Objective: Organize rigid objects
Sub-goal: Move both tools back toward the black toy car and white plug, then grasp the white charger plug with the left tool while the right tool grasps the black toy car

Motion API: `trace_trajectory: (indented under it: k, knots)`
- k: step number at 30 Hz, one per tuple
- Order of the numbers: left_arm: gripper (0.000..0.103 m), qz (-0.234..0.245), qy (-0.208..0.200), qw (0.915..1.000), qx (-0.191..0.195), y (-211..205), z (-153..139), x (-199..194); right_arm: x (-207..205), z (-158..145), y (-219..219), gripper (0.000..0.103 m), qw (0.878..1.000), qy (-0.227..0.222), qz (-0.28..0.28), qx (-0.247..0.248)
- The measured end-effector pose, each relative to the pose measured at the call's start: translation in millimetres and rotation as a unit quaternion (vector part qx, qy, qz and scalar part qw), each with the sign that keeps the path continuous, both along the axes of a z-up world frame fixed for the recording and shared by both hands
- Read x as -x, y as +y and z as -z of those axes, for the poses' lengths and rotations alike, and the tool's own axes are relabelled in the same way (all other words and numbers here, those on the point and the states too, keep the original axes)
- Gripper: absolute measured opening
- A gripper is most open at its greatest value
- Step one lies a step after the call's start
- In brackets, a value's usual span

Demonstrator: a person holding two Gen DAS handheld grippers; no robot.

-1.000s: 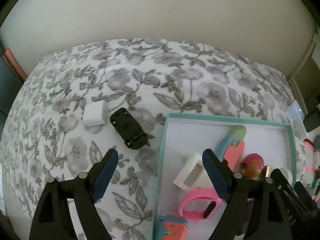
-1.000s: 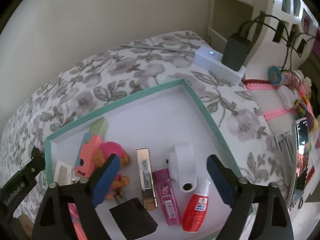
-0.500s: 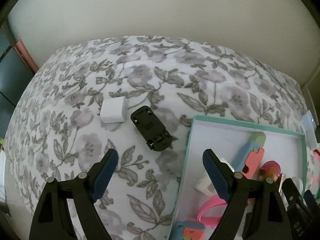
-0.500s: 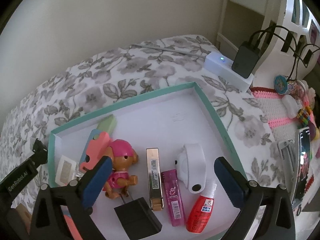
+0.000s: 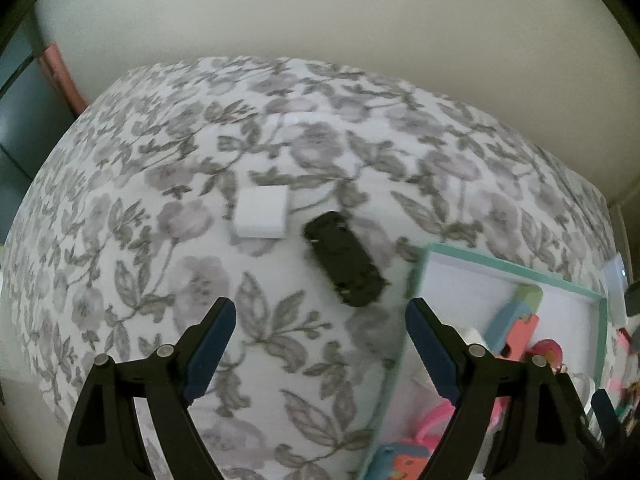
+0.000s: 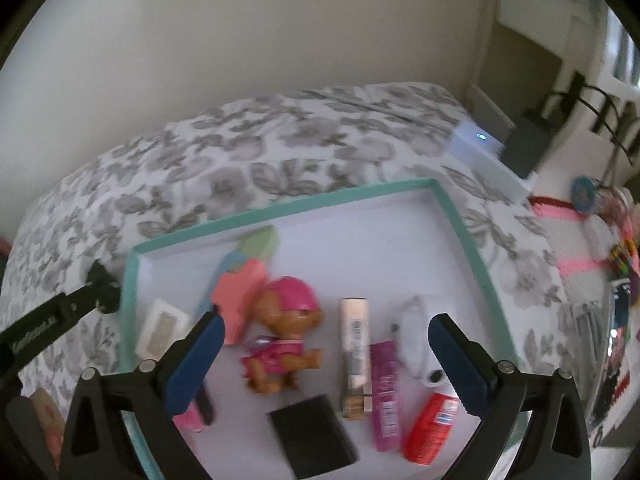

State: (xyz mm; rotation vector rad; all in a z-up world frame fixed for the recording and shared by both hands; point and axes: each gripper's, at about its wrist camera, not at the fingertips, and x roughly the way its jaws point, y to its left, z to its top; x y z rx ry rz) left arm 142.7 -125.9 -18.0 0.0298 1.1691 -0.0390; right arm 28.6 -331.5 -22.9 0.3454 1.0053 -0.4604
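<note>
Black toy car (image 5: 345,264) and white cube (image 5: 262,217) are lying on the floral bed (image 5: 160,240) beside the teal tray (image 6: 472,248); your left tongs (image 5: 320,340) are hanging spread and empty, your right tongs (image 6: 324,356) have just been opening, gripping nothing.

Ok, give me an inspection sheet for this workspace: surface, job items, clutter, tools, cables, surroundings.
Surface: grey floral cloth covering the whole top.
Job's things: white cube and black oblong device lie loose on the cloth, outside the teal-rimmed white tray; in the tray are a pink-capped toy pup, gold tube, magenta lighter, red bottle and flat black block.
Clutter: colourful trinkets beyond the tray's right side.
Grippers: left tool open and empty; right tool open, has just been opening, empty.
Cables: black leads from a dark plug.
Surroundings: plain cream wall.
</note>
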Motion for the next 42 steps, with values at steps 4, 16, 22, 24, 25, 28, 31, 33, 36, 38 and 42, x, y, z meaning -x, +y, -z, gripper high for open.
trace_trajectory:
  k: [4,16,22,24,25,28,31,33,36,38,42]
  knots:
    - [0.087,-0.027,0.006,0.9996,0.005,21,-2,-5,-8,-2,18,0.103,0.999,-0.008,-0.03,-0.009]
    - [0.087,-0.039,0.0,0.9992,0.006,45,-9,-12,-18,-11,46,0.103,0.998,-0.015,-0.06,-0.009]
    - [0.087,-0.036,0.006,0.9991,0.022,67,-12,-24,-23,-12,58,0.103,0.997,-0.018,-0.075,-0.009]
    - [0.087,-0.045,-0.001,0.9988,0.02,78,-16,-27,-26,-12,63,0.103,0.996,-0.022,-0.083,-0.005]
    - [0.087,-0.049,-0.004,0.9985,0.022,85,-18,-29,-28,-13,67,0.103,0.996,-0.026,-0.089,-0.004]
    - [0.087,-0.061,-0.015,0.9978,0.021,102,-22,-33,-35,-16,77,0.103,0.994,-0.034,-0.101,-0.005]
    - [0.087,-0.062,-0.025,0.9977,0.008,111,-22,-33,-42,-19,89,0.103,0.992,-0.041,-0.117,-0.002]
    - [0.087,-0.061,-0.023,0.9978,0.013,115,-17,-36,-49,-20,99,0.102,0.99,-0.042,-0.131,0.006]
    - [0.087,-0.061,-0.012,0.9976,0.028,117,-8,-42,-57,-19,111,0.097,0.988,-0.04,-0.148,0.006]
    - [0.087,-0.054,-0.01,0.9979,0.033,115,-4,-45,-63,-17,116,0.095,0.987,-0.039,-0.157,0.006]
    - [0.087,-0.045,-0.001,0.9976,0.053,109,3,-55,-78,-14,129,0.088,0.983,-0.038,-0.18,0.018]
